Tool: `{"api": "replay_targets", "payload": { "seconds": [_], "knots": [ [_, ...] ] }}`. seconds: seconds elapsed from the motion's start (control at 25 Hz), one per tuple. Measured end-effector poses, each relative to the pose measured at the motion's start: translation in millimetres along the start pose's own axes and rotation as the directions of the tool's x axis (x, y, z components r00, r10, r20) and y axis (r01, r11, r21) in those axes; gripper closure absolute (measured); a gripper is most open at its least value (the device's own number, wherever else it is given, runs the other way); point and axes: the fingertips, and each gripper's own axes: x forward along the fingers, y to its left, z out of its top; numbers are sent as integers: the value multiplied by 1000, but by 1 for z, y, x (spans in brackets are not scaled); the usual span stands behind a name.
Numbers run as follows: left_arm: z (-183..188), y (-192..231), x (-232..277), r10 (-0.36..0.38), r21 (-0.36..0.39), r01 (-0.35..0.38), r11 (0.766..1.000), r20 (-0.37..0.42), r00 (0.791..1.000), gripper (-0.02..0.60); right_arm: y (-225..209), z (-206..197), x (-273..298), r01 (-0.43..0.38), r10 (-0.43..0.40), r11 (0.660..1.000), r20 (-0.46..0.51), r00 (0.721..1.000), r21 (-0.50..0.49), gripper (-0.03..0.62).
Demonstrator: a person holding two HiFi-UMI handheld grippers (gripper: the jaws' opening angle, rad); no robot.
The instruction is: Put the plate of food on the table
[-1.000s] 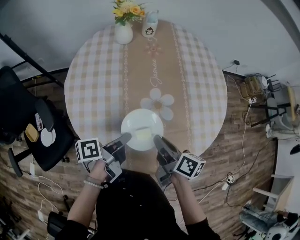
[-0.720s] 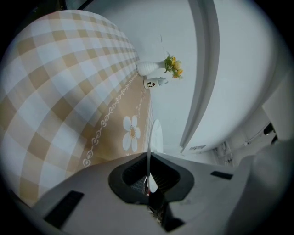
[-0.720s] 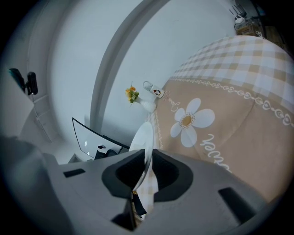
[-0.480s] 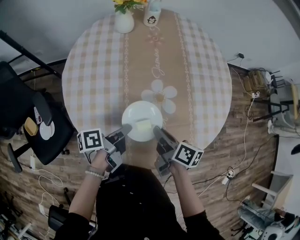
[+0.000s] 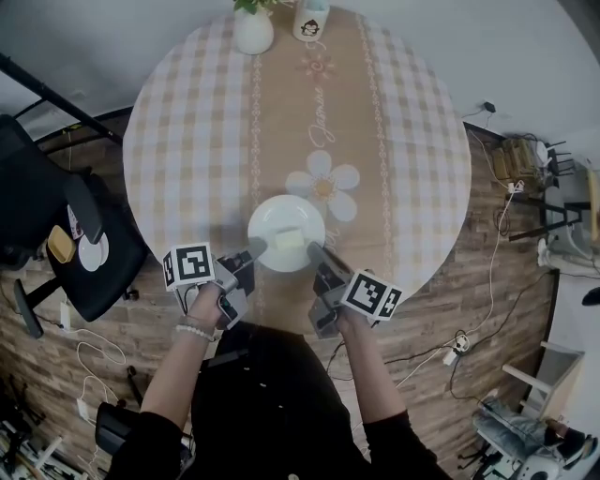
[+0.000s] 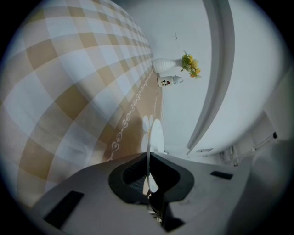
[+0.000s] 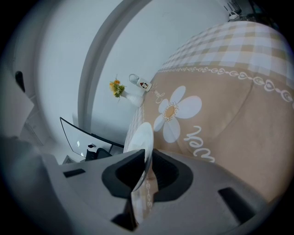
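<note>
The left claw [image 5: 254, 250] is clamped on the lower-left rim of the plate [image 5: 286, 223], and the right claw [image 5: 315, 251] on its lower-right rim. Each claw's own view shows the thin rim pinched between its jaws. The plate carries pale food [image 5: 290, 240] and lies at centre frame over the near edge of the desk [image 5: 187, 141], just below a flower print [image 5: 324, 186]. A vase [image 5: 253, 31] and a mug [image 5: 311, 21] stand at the top edge.

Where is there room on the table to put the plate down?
Nearly everywhere. The checked cloth on both sides of the beige runner is bare, and so is the runner from the plate up to the vase. Only the far edge is crowded: the vase and a mug stand there.
</note>
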Motion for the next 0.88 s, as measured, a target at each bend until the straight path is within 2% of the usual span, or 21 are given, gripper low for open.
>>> {"api": "replay_targets", "payload": {
  "seconds": [0.4, 0.88],
  "knots": [
    [1, 21, 13, 51, -1, -51, 999, -19, 999, 574, -25, -5, 9, 39, -38, 998, -12, 999, 40, 565],
    [4, 36, 22, 93, -6, -93, 996, -2, 996, 574, -45, -7, 18, 85, -85, 996, -23, 996, 25, 562]
  ]
}}
